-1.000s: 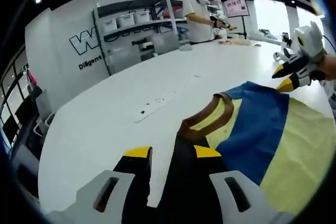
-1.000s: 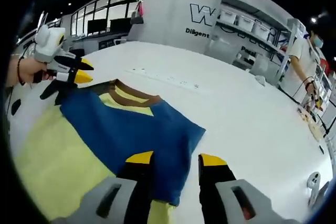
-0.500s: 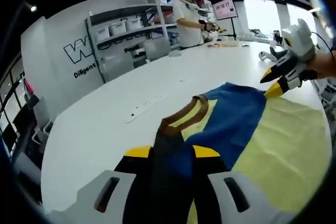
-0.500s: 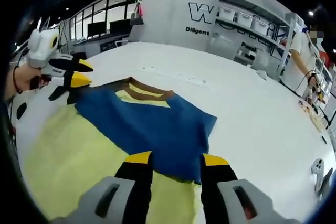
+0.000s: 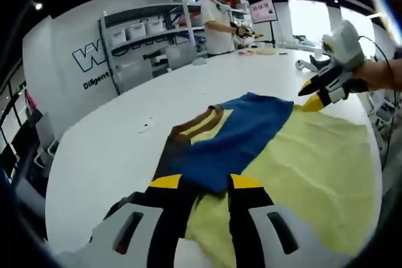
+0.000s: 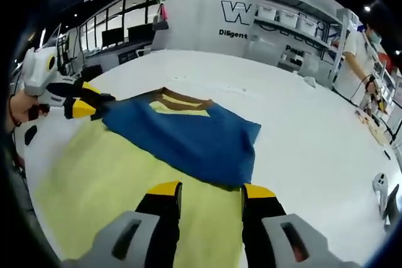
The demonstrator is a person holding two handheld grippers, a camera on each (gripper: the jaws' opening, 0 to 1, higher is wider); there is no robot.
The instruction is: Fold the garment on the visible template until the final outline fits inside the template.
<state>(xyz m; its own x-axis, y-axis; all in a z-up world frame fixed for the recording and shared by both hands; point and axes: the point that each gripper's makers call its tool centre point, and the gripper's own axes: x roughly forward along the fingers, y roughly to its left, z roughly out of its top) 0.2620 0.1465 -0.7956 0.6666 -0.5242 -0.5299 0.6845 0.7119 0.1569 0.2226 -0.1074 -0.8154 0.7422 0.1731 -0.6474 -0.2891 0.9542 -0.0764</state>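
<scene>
A yellow and blue shirt [image 5: 295, 155] lies spread on the white surface [image 5: 119, 149], its brown-trimmed collar [image 5: 198, 123] towards the far side and the blue upper part folded down over the pale yellow body. No template outline can be made out under or around the cloth.

In the left gripper view, the left claw [image 5: 200, 183] has its yellow-tipped jaws on either side of the near blue edge, with cloth running between them; whether they pinch it I cannot tell. In the right gripper view the same claw [image 6: 85, 101] appears at the shirt's left corner, held by a hand [image 6: 22, 106], its tips close together at the blue edge.

The right claw [image 6: 207, 189] hangs over the yellow cloth [image 6: 125, 186] just short of the blue fold's edge, jaws apart with cloth between them. In the left gripper view it [image 5: 311, 95] sits at the shirt's far corner.

Behind stand shelves with white bins [image 5: 147, 29] and a person [image 5: 220, 17] at the surface's far end.
</scene>
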